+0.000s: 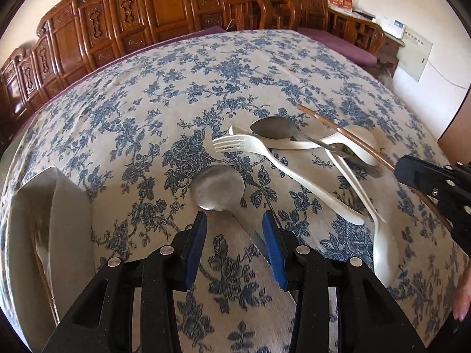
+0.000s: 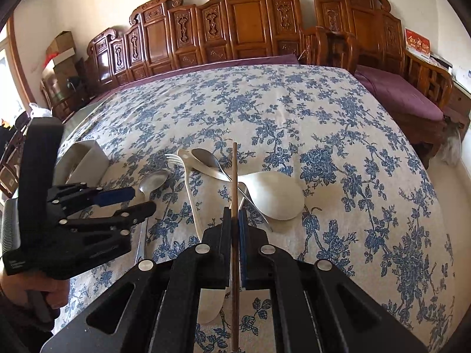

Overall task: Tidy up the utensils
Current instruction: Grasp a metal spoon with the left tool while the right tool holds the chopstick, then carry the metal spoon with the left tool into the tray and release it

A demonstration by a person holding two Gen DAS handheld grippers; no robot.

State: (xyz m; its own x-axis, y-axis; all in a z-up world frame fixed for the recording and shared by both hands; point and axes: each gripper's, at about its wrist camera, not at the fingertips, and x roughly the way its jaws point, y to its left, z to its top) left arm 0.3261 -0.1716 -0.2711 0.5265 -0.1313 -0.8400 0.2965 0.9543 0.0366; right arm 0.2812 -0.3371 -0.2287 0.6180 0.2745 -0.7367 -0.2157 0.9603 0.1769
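My left gripper is open, its blue pads on either side of the handle of a metal spoon that lies on the floral tablecloth. My right gripper is shut on a brown chopstick, which runs forward between the pads over the pile. The pile holds a white plastic fork, a second metal spoon, a large white rice spoon and another white utensil. The right gripper also shows at the right edge of the left wrist view.
A white holder with a utensil inside stands at the left on the tablecloth. Carved wooden chairs line the far side. A purple-cushioned bench is at the right.
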